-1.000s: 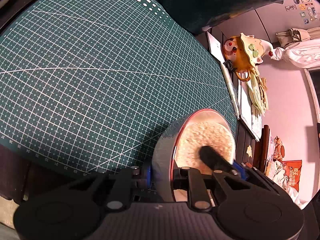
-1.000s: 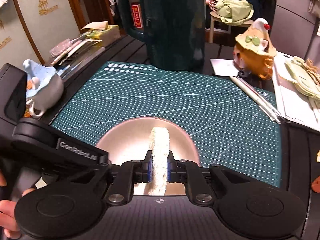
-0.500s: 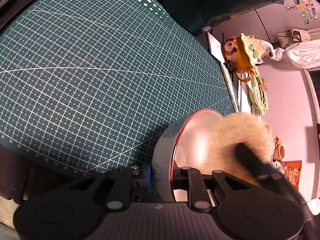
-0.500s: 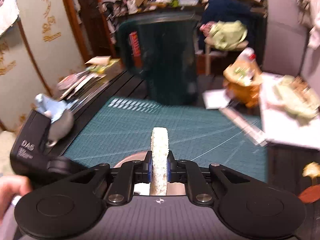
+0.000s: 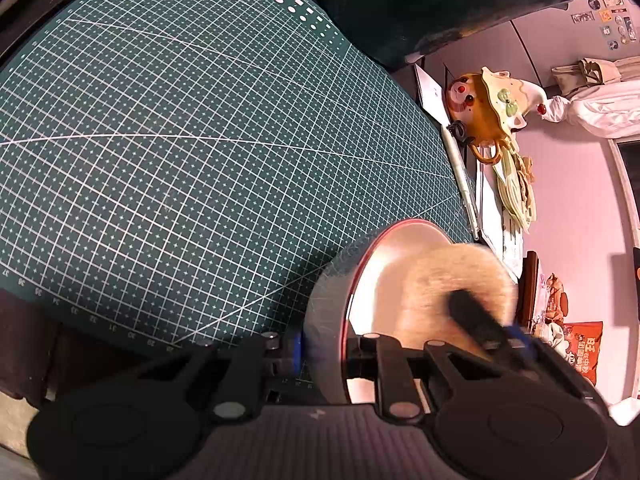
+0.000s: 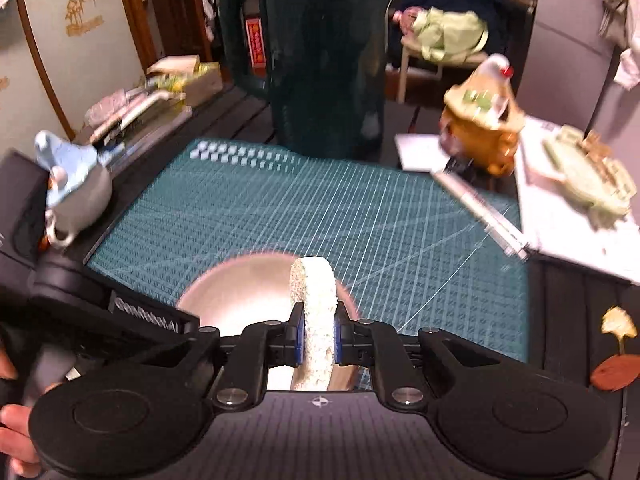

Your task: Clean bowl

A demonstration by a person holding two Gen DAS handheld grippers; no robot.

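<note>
While the bowl (image 5: 372,276) is clamped by its rim at lower centre in the left gripper (image 5: 324,354), its interior is exposed. A sponge (image 6: 314,312) is pinched in the right gripper (image 6: 316,338), above the bowl on the cutting mat (image 6: 360,208).

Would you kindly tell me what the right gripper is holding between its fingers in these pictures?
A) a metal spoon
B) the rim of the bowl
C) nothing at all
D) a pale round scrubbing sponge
D: in the right wrist view the right gripper is clamped on a pale round scrubbing sponge, held edge-on over the metal bowl, whose rim the left gripper grips.
</note>
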